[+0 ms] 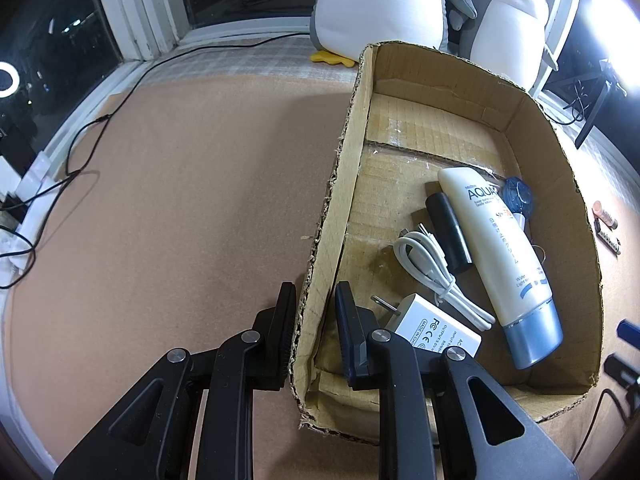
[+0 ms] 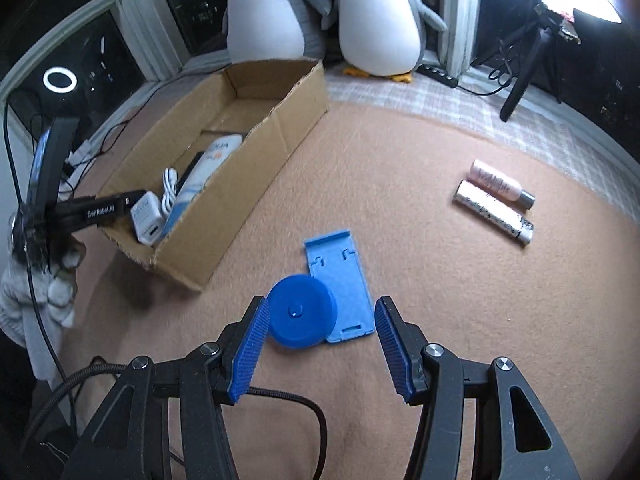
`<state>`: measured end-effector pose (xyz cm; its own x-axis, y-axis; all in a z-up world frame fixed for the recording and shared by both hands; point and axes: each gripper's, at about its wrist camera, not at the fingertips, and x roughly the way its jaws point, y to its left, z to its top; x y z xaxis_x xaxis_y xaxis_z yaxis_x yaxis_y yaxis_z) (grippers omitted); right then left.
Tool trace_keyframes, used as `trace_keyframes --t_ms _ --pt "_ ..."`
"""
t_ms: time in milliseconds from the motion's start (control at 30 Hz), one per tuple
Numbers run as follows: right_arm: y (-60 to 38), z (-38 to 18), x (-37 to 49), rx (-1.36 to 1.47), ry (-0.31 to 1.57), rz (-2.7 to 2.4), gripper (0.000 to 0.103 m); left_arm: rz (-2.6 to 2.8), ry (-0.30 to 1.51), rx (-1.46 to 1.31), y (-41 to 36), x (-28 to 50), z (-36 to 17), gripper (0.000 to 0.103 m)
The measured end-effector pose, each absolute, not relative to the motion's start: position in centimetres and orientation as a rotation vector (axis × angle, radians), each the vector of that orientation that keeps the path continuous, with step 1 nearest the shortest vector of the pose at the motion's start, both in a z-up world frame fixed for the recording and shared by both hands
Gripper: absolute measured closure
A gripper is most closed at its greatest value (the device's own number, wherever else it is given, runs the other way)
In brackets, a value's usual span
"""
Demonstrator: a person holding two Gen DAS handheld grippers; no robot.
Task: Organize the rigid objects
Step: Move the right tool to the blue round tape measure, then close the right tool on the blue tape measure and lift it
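The left tongs [image 1: 314,320] are clamped on the near left wall of the cardboard box [image 1: 340,184]. Just beyond them inside lie a white charger [image 1: 432,328], a coiled white cable [image 1: 432,264], a black tube [image 1: 448,232] and a white sunscreen tube [image 1: 500,248]. The right tongs [image 2: 318,344] stand half open and empty over the bench [image 2: 400,160], with a blue disc [image 2: 302,316] between their tips, overlapping a blue stand [image 2: 340,276]. Farther right lie two small bottles [image 2: 496,204].
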<state>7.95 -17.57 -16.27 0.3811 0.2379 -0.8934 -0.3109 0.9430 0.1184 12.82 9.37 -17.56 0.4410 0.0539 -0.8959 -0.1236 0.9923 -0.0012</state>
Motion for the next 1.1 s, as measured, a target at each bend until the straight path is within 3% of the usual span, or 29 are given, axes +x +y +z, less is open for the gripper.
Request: trace_keyframes --t_ms 767,1100 --pt "-13.0 -19.7 8.0 -0.316 1.155 0.325 0.052 0.110 1.109 -0.075 9.5 12.8 -17.6 0.084" --pt "-12.7 -19.6 7.6 -0.349 1.139 0.316 0.057 0.110 1.109 -0.074 9.6 12.8 -17.6 0.084"
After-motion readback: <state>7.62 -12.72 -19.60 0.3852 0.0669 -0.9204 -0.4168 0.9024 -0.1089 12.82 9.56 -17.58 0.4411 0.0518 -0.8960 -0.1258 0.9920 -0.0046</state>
